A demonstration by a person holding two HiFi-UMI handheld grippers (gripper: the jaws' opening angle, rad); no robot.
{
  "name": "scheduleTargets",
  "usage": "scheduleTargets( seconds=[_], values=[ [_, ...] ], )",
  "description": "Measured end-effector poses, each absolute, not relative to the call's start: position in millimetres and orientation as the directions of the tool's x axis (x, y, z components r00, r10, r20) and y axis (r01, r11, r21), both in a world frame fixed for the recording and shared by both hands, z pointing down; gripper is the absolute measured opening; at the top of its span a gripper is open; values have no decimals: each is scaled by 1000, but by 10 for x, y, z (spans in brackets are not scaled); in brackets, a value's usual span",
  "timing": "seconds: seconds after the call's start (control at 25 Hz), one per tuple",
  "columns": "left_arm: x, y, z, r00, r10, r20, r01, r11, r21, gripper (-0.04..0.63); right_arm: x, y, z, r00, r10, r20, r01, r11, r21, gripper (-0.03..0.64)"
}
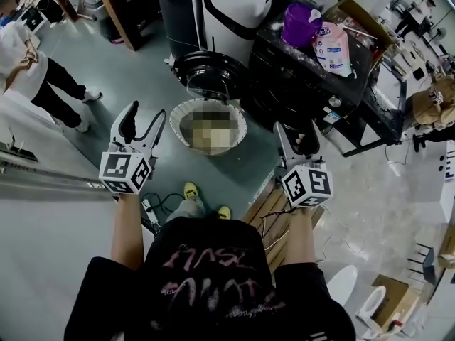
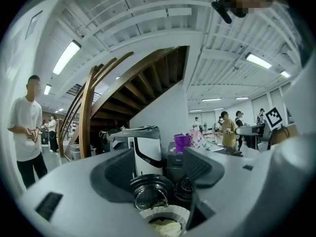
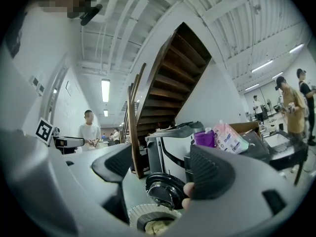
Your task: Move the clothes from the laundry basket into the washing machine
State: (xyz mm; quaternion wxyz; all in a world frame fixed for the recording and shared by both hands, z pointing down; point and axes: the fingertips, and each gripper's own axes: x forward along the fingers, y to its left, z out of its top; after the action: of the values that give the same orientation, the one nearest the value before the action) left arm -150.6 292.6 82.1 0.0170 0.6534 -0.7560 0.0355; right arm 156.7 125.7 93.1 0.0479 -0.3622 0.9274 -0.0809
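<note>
1. Head view: clothes (image 1: pixel 210 130) lie in the laundry basket (image 1: pixel 186 108).
2. Left hand-held gripper (image 1: pixel 142 121), right hand-held gripper (image 1: pixel 297 139): short of the basket, wide open, empty.
3. Clothes probably soft, light; pinch a top fold.

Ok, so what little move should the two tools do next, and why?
Probably tip both tools down and forward into the round white laundry basket. The left tool and right tool are both open with nothing between them, hovering either side of the basket, while the pale clothes lie inside it. The round door of the black washing machine is already open.
</note>
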Motion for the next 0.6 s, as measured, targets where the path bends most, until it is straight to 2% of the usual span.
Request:
scheduleTargets(
  seconds=[0.28,0.6],
  values=[
    [-1788,2665,1010,-140,-985,98,-990,138,-20,308,1233,976,1087,-743,-669,-6,-655,730,-195,370],
    [-2503,2085,1306,-112,-985,131,-993,117,32,308,539,435,1206,-736,-676,33,-669,720,-184,370]
  ],
)
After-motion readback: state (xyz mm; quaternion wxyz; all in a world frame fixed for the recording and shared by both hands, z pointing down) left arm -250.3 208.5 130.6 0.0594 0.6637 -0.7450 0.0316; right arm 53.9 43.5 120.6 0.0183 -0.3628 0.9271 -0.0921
